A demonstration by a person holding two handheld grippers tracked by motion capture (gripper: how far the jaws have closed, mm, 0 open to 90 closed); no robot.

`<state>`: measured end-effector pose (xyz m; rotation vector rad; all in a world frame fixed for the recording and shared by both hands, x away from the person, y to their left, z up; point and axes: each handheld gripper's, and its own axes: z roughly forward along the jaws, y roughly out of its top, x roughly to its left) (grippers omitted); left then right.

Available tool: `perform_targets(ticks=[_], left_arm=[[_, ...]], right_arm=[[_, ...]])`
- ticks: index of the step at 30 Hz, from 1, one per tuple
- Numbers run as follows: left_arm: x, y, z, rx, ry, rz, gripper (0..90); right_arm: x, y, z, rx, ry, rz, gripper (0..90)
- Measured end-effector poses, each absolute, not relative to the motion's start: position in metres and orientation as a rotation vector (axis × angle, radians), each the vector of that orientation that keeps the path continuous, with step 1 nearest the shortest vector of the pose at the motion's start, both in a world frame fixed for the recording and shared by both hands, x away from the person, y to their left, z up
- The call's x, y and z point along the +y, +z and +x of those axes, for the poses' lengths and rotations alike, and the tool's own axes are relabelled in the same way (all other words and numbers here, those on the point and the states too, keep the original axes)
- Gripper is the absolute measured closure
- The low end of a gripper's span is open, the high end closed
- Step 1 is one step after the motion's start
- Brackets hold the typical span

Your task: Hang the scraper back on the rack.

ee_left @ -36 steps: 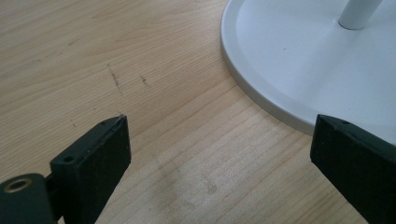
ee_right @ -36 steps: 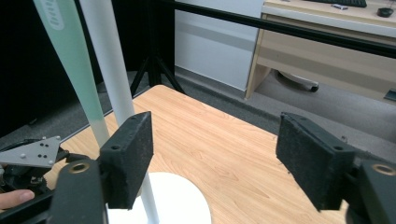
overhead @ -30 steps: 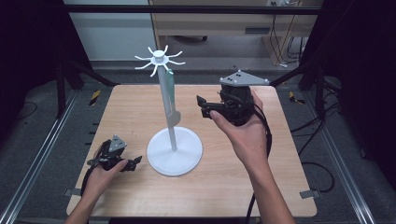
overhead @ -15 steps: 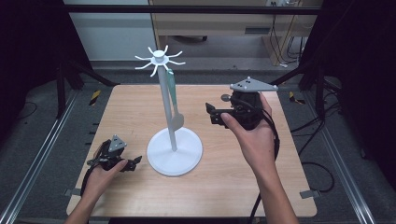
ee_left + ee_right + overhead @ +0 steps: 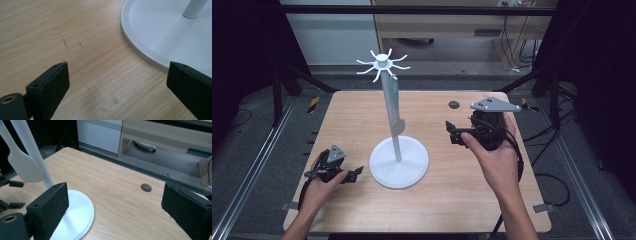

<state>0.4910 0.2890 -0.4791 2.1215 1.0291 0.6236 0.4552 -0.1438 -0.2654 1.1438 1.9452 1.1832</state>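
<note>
My right claw (image 5: 451,132) was wide open, holding nothing; it had just been opening. I needed to back off slowly from the spatula (image 5: 394,102) on the stand (image 5: 399,162).

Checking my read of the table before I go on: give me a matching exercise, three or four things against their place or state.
Things:
1. spatula
2. left claw
3. right claw
4. stand base

States:
A. open, empty, in the air right of the pole
B. round, white, on the table
C. hanging from the stand's hooks
D. open, low beside the base's left rim

Pairs: 1-C, 2-D, 3-A, 4-B
</note>
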Motion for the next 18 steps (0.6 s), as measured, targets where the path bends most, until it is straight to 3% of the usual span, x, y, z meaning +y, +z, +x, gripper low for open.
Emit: perform_targets(ticks=[18], left_arm=[[0.290, -0.478, 0.490, 1.028, 0.631, 2.113, 4.1]], right_arm=[[-0.161, -0.338, 0.429, 1.982, 1.133, 1.193, 6.1]])
